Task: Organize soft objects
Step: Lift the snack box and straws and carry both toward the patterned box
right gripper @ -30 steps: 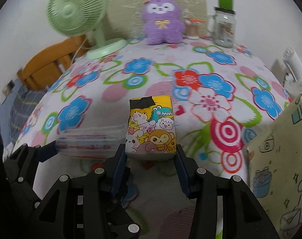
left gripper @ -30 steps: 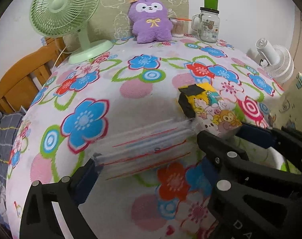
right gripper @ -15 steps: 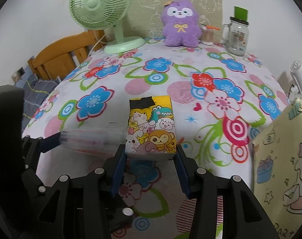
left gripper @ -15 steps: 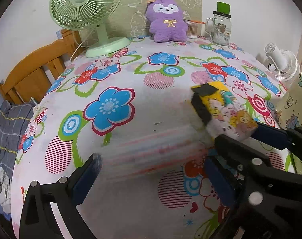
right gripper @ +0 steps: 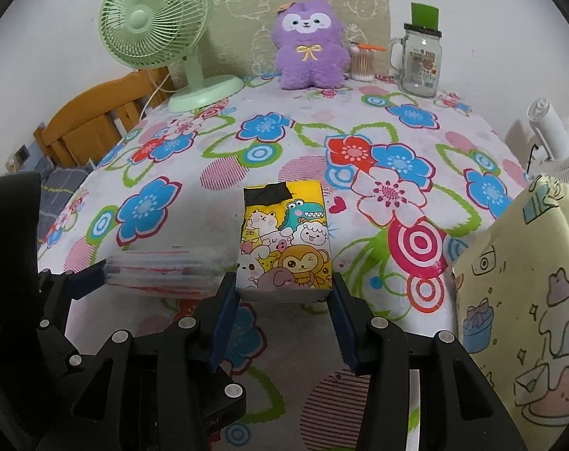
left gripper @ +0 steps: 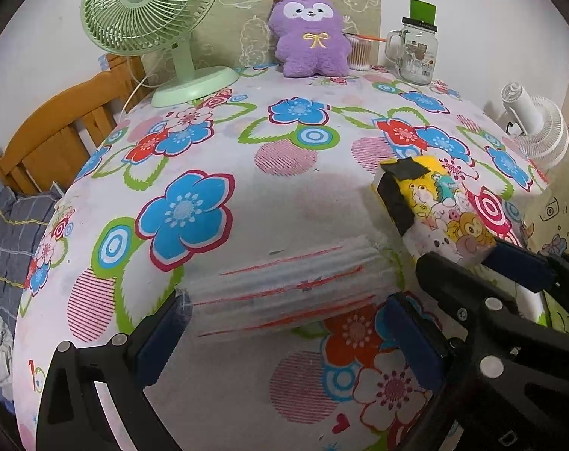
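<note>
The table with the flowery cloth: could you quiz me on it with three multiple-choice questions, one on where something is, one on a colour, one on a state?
1. Where is the purple plush toy?
A. at the far edge, between green fan and glass jar
B. in the fingers
C. on the chair

2. What colour is the cartoon pack's background?
A. blue
B. yellow
C. grey

3. The right gripper is:
A. empty
B. closed on the cartoon pack
C. gripping the jar

Answers: A, it sits between them; B, yellow surrounds the animals; B, both fingers press its sides.
</note>
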A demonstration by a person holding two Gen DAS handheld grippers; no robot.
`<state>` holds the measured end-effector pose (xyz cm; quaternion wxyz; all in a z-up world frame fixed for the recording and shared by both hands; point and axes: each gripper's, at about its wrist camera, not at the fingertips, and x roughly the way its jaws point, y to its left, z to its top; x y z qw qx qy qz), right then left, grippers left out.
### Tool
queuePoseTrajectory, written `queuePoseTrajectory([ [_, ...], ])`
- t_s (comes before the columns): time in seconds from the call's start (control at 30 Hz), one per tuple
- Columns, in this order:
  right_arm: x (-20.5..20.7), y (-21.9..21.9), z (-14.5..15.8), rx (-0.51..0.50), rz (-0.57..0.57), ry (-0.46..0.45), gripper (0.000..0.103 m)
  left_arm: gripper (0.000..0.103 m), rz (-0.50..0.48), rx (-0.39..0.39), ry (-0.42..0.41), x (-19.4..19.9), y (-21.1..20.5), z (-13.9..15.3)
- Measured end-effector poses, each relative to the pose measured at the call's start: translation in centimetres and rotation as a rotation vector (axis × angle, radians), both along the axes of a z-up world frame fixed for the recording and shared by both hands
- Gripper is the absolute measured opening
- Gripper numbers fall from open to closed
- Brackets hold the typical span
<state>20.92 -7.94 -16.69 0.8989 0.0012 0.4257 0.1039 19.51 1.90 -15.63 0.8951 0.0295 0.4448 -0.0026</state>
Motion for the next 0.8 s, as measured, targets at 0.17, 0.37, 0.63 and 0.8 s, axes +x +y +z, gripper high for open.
queuePoseTrajectory([
  [0.17, 0.5, -0.2, -0.2, 0.036, 0.023, 0.032, 0.050, 0.103, -0.009, 0.015, -0.006, 0.2, -0.5, 0.0],
  [0.37, 0.4, 0.2, -0.1, 0.034, 0.034, 0.023, 0.050, 0.091, -0.031, -0.012, -0.012, 0.0, -0.3, 0.1],
  [0.63, -0.1, 0.2, 0.1, 0.005, 0.034, 0.003, 0.050, 0.080, -0.031, 0.022, -0.032, -0.6, -0.7, 0.4],
  [0.8, -0.9, 0.5, 0.6, 0.003, 0.040, -0.012, 0.050, 0.080, -0.022, 0.002, -0.039, -1.3, -0.3, 0.8],
])
